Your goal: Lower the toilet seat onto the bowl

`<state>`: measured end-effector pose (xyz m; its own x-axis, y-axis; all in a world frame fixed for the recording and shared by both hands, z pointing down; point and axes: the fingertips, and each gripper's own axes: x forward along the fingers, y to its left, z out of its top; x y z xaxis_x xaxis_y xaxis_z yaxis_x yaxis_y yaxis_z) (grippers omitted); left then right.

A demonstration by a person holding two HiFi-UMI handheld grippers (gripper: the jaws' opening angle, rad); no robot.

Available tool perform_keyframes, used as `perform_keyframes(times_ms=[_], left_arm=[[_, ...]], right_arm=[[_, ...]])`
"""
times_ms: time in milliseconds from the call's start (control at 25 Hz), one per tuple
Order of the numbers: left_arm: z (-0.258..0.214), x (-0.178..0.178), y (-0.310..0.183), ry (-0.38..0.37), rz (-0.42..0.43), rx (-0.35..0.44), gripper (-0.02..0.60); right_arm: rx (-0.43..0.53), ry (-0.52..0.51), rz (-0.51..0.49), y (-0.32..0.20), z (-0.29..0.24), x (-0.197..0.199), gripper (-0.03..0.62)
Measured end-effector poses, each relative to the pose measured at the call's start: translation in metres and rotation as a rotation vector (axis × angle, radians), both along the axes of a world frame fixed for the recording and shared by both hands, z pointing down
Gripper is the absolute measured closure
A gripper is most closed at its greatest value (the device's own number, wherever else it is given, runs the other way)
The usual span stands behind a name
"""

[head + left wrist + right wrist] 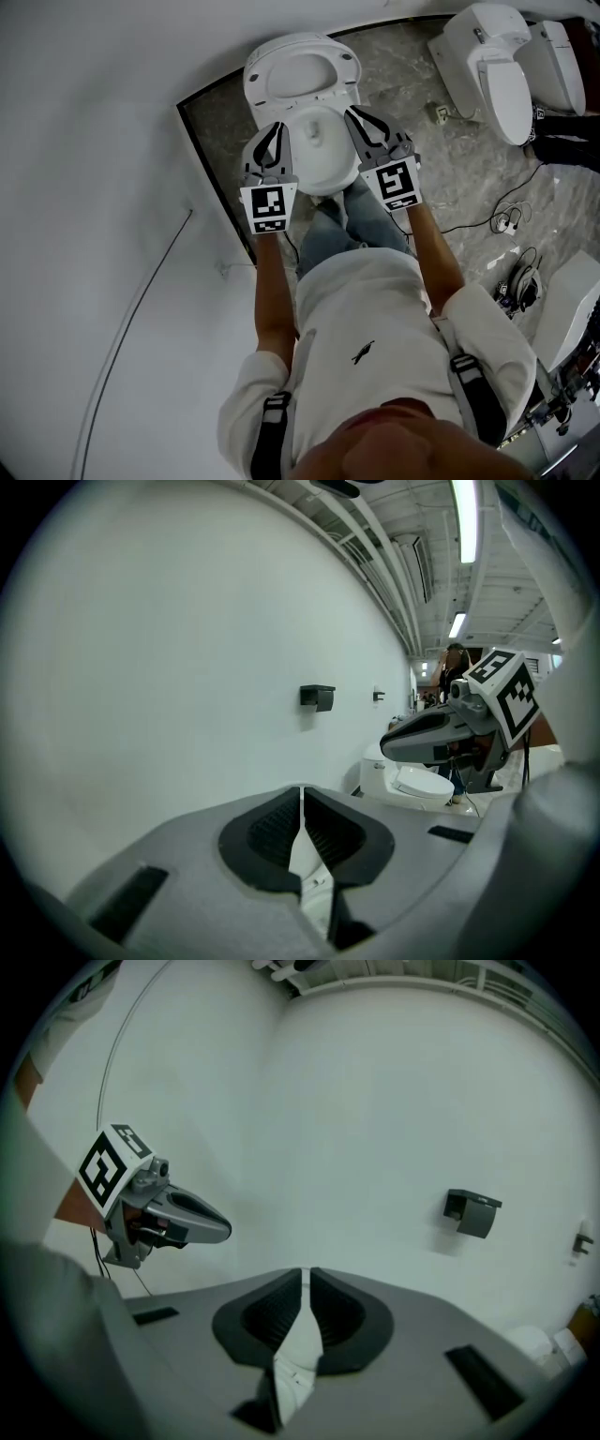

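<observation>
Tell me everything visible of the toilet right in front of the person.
The toilet is glossy white, ceramic by its look, standing on marbled grey floor. Its seat, an oval ring, stands raised at the back, leaving the bowl open. The left gripper and right gripper, both shut, overlap the bowl's sides; contact cannot be told. The person's legs stand before it.

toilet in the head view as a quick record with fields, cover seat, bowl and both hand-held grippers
toilet seat: raised, leaning back behind the bowl
bowl: uncovered
left hand-held gripper: jaws together, empty, at the bowl's left side
right hand-held gripper: jaws together, empty, at the bowl's right side
task state: seat not yet lowered
nearby: second toilet at upper right, lid down
</observation>
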<state>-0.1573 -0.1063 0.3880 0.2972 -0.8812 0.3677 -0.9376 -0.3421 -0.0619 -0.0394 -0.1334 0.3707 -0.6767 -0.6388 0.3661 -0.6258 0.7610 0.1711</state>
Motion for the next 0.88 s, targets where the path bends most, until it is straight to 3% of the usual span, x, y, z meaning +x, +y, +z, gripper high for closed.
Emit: perform_keyframes(times_ms=[880], left_arm=[[0.042,-0.005,-0.073,-0.05,0.005,-0.033,0.549]], right_arm=[[-0.036,0.064,-0.028,-0.074,0.058,-0.012,0.559]])
